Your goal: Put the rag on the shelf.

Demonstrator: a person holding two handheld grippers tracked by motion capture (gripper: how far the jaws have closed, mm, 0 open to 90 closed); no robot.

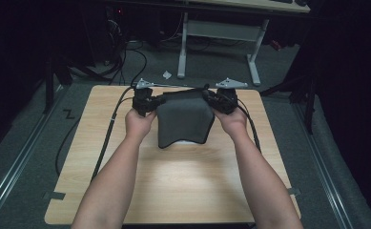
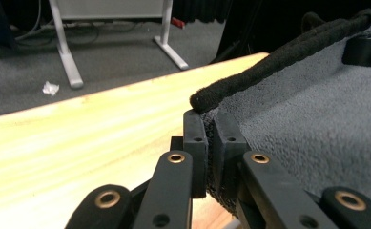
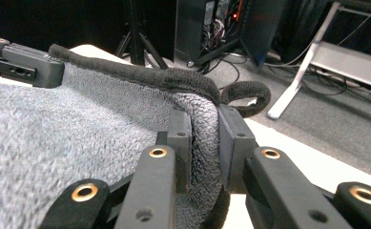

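Observation:
A dark grey towel with a black bound edge and a small hanging loop hangs stretched between both grippers above the far half of the wooden table. My left gripper is shut on the towel's upper left corner. My right gripper is shut on the upper right corner. The towel's lower edge rests on the tabletop. In the left gripper view the grey pile spreads to the right toward the other gripper's jaw.
Behind the table a white-legged desk frame stands on grey carpet, with cables and a scrap of paper on the floor. Metal rails run along both sides. Tape tabs hold the table's near corners.

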